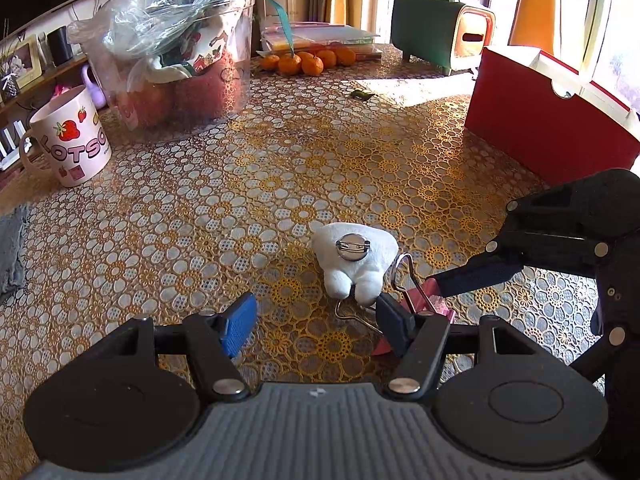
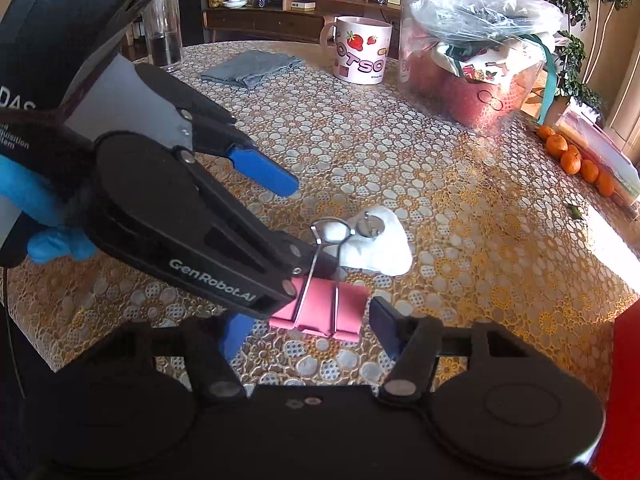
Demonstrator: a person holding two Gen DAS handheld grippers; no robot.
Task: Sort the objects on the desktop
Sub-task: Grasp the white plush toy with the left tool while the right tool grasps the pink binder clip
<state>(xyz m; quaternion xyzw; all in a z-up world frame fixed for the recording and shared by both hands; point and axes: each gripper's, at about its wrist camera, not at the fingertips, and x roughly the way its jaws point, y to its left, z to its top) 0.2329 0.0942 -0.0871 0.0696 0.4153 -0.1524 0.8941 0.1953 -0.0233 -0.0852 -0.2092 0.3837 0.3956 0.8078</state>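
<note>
- While both grippers converge low over the table [image 1: 168,216], the pink binder clip [image 2: 320,312] lies between the right gripper [image 2: 310,330] jaws, which stand apart, pads not seen pressing.
- Clip's folded spine runs across the jaw gap; wire handles point away toward the white plush brooch [image 1: 356,260] lying pin-up just beyond.
- Left gripper [image 1: 316,316]: jaws released, nothing held; its right finger is just beside the clip.
- Judgement: right gripper is better placed for the clip.

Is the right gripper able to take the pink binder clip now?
Probably yes. The pink binder clip lies between the right gripper fingers, not yet pinched. The left gripper finger crowds its left end.
</note>
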